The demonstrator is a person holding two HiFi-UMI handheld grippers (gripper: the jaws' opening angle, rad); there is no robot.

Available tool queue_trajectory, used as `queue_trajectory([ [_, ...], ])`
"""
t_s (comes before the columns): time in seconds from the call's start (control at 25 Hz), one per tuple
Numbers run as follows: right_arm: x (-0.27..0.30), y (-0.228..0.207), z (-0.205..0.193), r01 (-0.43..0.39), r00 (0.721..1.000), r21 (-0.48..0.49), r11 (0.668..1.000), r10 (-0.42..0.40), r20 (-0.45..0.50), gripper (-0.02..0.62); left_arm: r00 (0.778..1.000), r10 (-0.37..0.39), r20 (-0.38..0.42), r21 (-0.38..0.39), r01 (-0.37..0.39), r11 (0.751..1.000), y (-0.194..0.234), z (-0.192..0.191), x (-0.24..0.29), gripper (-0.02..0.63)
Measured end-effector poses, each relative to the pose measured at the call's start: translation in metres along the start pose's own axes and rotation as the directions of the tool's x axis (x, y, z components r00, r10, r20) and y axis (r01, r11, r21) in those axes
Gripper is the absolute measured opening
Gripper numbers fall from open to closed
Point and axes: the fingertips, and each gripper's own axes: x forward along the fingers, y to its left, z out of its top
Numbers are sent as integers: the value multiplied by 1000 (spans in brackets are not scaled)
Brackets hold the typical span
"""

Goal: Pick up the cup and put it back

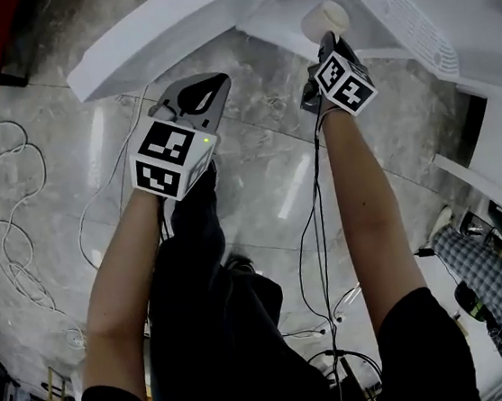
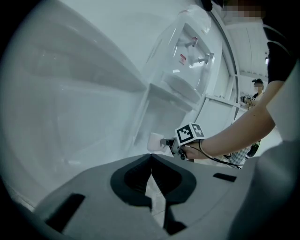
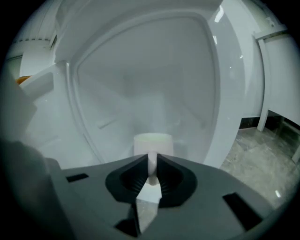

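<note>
1. Right gripper view shows the right gripper (image 3: 152,161) with its fingers (image 3: 136,176) clamped on the near wall of the white cup (image 3: 152,143), which stands upright, with its open mouth upward.
2. Behind the cup in this view is a pale, curved recess of the white dispenser (image 3: 140,70). Whether the bottom of the cup rests on anything, I cannot tell.
3. Head view shows the same cup (image 1: 324,21) at the tip of the right gripper (image 1: 327,45), just beside the edge of the dispenser and near its grille (image 1: 392,14).
4. Left gripper view shows the left gripper (image 2: 150,157) with its fingers (image 2: 136,176) together at the tips and nothing between them.
5. Further in that view, the cup (image 2: 154,140) is held out at the lower part of the dispenser, well below the two taps (image 2: 194,44).
6. In the head view the left gripper (image 1: 205,87) is over the grey stone floor (image 1: 257,176), apart from the cup.
7. White cables (image 1: 22,259) lie on the floor at the left.
</note>
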Motion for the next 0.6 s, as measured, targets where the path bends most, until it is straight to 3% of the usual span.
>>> queue_trajectory([
  [0.28, 28, 11, 0, 1, 999, -112, 994, 4, 41, 46, 1000, -10, 13, 37, 9, 999, 8, -2, 10, 9],
  [0.44, 42, 24, -24, 4, 996, -190, 982, -21, -87, 59, 1000, -1, -1, 26, 1, 1000, 11, -12, 2, 9],
  [0.52, 40, 26, -27, -3, 994, -137, 991, -13, -111, 63, 1000, -9, -9, 22, 10, 1000, 7, -15, -4, 9],
  [0.56, 38, 26, -29, -7, 993, -97, 995, -4, -122, 99, 1000, -14, -15, 22, 14, 1000, 4, -17, -8, 9],
  [0.6, 36, 27, -31, -11, 991, -66, 998, 2, -134, 185, 1000, -16, -20, 23, 16, 1000, 1, -18, -13, 9],
])
